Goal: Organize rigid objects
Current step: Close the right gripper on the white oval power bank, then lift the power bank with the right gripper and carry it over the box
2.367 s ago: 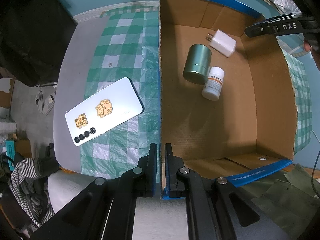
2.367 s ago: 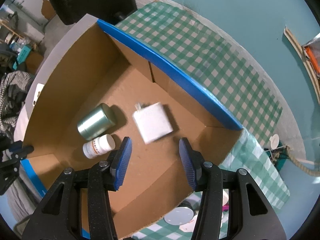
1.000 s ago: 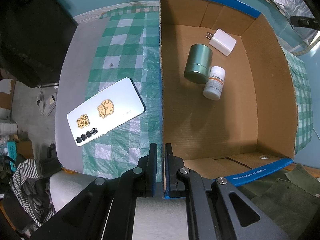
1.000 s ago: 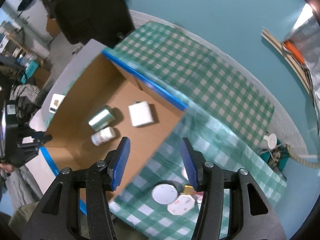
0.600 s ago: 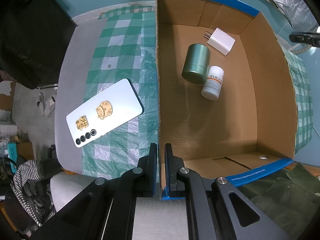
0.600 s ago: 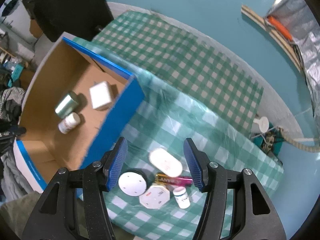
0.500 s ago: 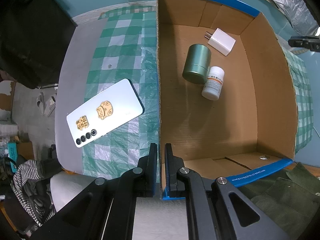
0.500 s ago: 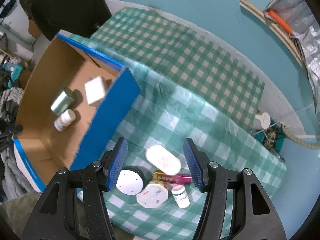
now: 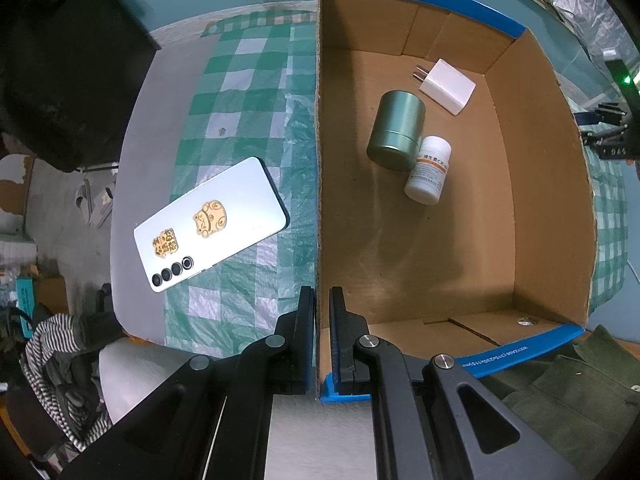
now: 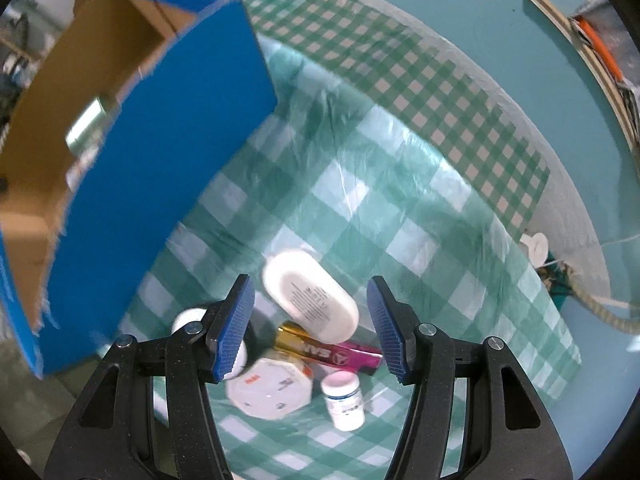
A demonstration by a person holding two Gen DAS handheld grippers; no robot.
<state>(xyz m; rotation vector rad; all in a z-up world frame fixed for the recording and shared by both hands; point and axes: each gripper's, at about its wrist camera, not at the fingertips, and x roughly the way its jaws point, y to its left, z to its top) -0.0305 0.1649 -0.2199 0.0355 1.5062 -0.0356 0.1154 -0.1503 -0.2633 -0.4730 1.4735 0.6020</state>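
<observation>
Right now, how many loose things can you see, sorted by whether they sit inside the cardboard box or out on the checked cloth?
Inside the cardboard box: 3 (green tin, white pill bottle, white charger plug).
On the cloth, left of the box: 1 (smartphone).
On the cloth, under the right gripper: 5 (oval white case, pink battery, small white bottle, octagonal white box, round white lid).
Total: 9.

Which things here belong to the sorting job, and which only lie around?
Job:
- brown cardboard box with blue edges, held by the left gripper
- green metal tin, white pill bottle, white charger plug inside the box
- white oval case, pink battery, small white bottle under the open right gripper

Lying about:
- white phone
- green checked cloth
</observation>
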